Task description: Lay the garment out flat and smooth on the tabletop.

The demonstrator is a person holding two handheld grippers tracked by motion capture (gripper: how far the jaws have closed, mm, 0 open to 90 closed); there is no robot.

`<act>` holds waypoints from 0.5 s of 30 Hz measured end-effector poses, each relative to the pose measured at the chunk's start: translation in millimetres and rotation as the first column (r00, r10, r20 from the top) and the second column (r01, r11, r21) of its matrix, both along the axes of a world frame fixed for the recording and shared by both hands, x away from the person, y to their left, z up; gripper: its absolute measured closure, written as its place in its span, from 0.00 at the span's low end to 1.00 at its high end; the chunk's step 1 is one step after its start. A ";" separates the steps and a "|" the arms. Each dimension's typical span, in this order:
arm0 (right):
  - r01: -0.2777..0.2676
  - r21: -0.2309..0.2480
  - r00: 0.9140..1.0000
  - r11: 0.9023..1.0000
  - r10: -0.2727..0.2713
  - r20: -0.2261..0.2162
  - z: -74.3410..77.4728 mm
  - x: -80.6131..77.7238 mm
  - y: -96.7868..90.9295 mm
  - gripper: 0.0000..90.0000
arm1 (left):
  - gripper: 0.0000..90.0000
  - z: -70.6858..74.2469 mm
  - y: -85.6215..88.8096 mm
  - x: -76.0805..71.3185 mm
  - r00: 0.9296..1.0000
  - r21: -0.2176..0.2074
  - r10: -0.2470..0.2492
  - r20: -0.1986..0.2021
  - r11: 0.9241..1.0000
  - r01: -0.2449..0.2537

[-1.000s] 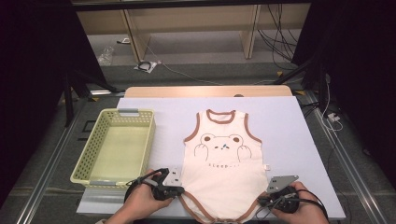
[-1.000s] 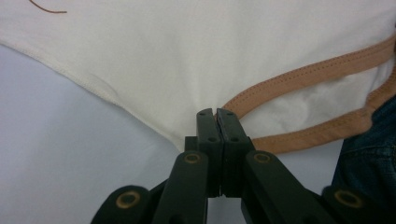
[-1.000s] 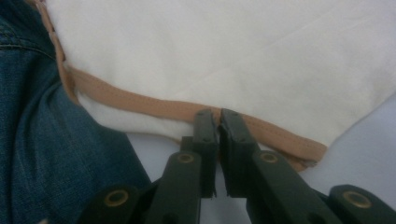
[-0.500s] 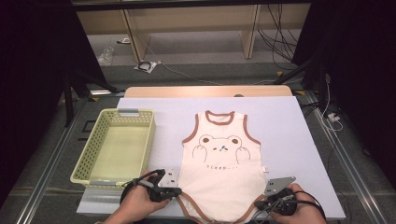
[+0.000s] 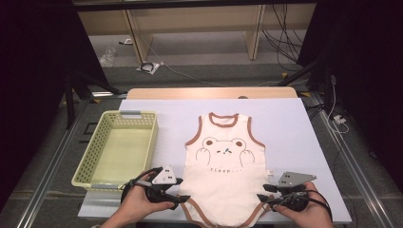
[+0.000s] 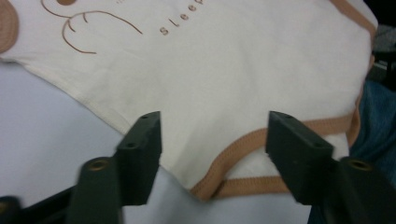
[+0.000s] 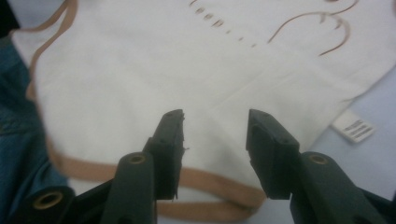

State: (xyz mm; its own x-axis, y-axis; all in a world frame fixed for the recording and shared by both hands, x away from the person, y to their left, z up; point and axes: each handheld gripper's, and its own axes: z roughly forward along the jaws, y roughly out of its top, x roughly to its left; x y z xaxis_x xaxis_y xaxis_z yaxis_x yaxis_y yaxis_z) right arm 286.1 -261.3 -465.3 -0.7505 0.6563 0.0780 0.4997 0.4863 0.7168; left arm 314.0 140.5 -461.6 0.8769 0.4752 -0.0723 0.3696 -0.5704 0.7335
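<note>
Bodysuit (image 5: 224,178), cream with brown trim and a bear print, lies flat on my worktop (image 5: 294,128), neck end away from me, crotch end hanging at the near edge. Everything else I place from it. My left tool (image 5: 183,200) sits just beside its lower left corner; in the left gripper view its jaws have just been opening and stand wide apart, astride the brown-trimmed leg opening (image 6: 243,154), the cloth below and between them, neither pad pressing on it. My right tool (image 5: 262,198) sits at the lower right corner; in the right gripper view its jaws have also just been opening and stand apart above the trimmed hem (image 7: 205,179), gripping nothing. A small white label (image 7: 355,127) sticks out of the garment's side seam. Well to the bodysuit's left stands a yellow-green basket (image 5: 85,164).
</note>
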 end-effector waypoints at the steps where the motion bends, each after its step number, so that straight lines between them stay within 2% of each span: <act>1: 0.013 0.015 1.000 1.000 -0.013 0.025 -0.8 2.8 -1.0 0.59 | 0.29 -0.1 0.4 0.7 1.000 -0.011 0.005 0.007 1.000 -0.005; 4: 0.060 0.067 0.997 0.996 -0.063 0.054 -1.7 8.2 -1.3 0.52 | 0.23 -1.0 1.8 4.1 0.999 -0.056 0.040 0.010 0.998 -0.040; 6: 0.089 0.080 0.993 0.993 -0.095 0.073 -3.8 12.8 0.3 0.47 | 0.24 -2.5 2.6 6.6 0.997 -0.092 0.077 0.003 0.993 -0.076; 10: 0.148 0.079 0.984 0.986 -0.155 0.088 -8.0 18.1 4.2 0.42 | 0.23 -3.8 4.2 8.7 0.994 -0.109 0.111 0.010 0.988 -0.109; 14: 0.177 0.095 0.976 0.980 -0.187 0.111 -6.7 20.7 6.0 0.39 | 0.24 -4.6 5.8 8.3 0.992 -0.118 0.124 0.016 0.986 -0.122; 15: 0.180 0.084 0.976 0.980 -0.189 0.112 -5.5 20.8 5.5 0.39 | 0.24 -4.9 6.3 7.9 0.991 -0.117 0.129 0.019 0.985 -0.126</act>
